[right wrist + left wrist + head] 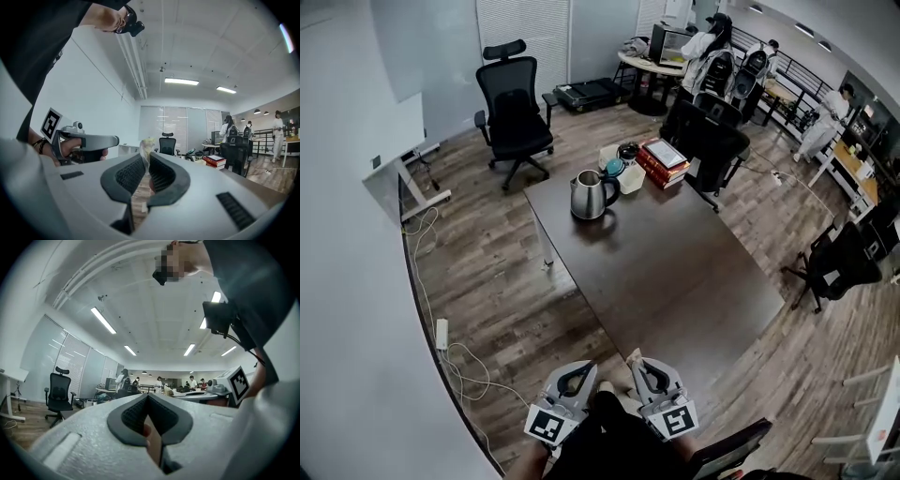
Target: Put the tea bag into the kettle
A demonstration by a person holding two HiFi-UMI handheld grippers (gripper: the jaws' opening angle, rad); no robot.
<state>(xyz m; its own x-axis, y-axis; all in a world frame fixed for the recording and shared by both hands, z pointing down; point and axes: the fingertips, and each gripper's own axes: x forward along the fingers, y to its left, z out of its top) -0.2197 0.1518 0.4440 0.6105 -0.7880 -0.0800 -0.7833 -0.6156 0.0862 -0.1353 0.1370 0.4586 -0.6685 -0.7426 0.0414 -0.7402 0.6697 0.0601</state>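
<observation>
The steel kettle (592,196) stands upright at the far end of the dark table (675,272), its lid open. Both grippers are held close to my body, short of the table's near corner and far from the kettle. My right gripper (640,365) (146,157) is shut on a pale tea bag (146,146) whose top sticks up past the pads; it shows as a small light scrap (633,355) in the head view. To its left, my left gripper (580,369) (148,397) has its pads together with nothing held between them.
Behind the kettle sit red books (663,161) and small bowls (623,174). Black office chairs (514,108) (705,141) stand beyond the table. Cables and a power strip (442,334) lie on the wood floor at left. People stand at desks far back.
</observation>
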